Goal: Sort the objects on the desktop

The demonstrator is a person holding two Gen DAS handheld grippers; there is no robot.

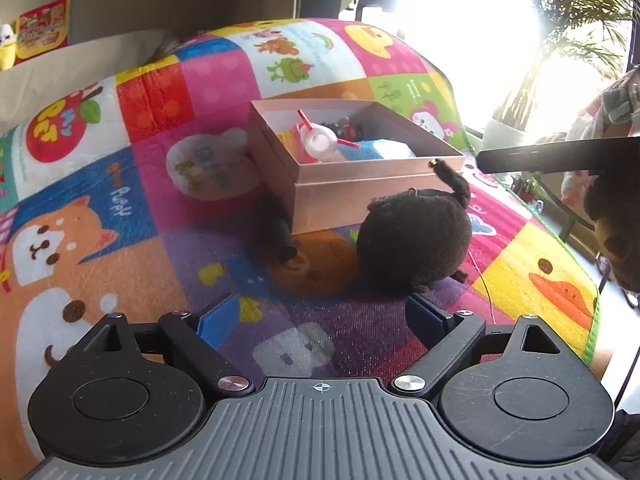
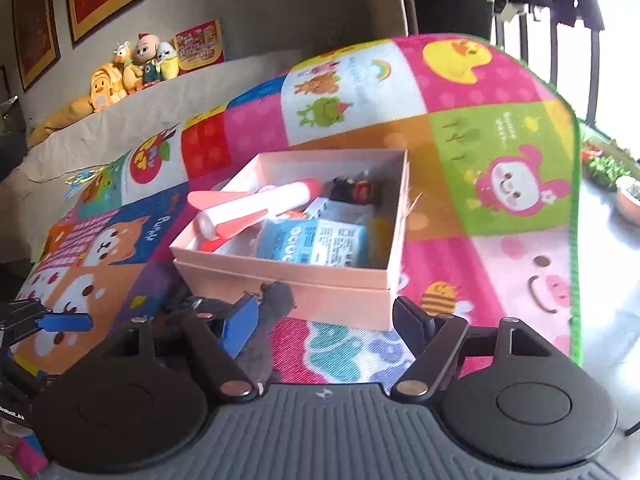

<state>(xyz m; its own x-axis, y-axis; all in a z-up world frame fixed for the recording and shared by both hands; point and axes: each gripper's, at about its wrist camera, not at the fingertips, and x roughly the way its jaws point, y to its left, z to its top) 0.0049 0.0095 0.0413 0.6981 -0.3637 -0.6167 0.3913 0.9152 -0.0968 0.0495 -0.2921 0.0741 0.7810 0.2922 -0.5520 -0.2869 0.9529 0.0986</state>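
Note:
A pink open box (image 1: 352, 196) stands mid-mat and holds a white rocket toy (image 1: 320, 140), a blue packet (image 1: 384, 150) and a small dark figure (image 1: 348, 130). A round black plush toy (image 1: 412, 240) with an upturned tail lies against the box's near wall, just beyond my left gripper (image 1: 320, 316), which is open and empty. In the right wrist view the box (image 2: 320, 288) is straight ahead. My right gripper (image 2: 326, 328) is open, and the plush's dark tail (image 2: 276, 304) lies against the left blue pad (image 2: 240, 328), not pinched. The left gripper's blue pad (image 2: 64, 322) shows at the left edge.
Everything rests on a colourful cartoon mat (image 1: 160, 80) whose green edge (image 2: 576, 240) drops to the floor on the right. A sofa back carries plush toys (image 2: 132, 68). Potted plants (image 2: 604, 168) stand past the mat's edge. A dark backlit bar (image 1: 560, 156) crosses the right side.

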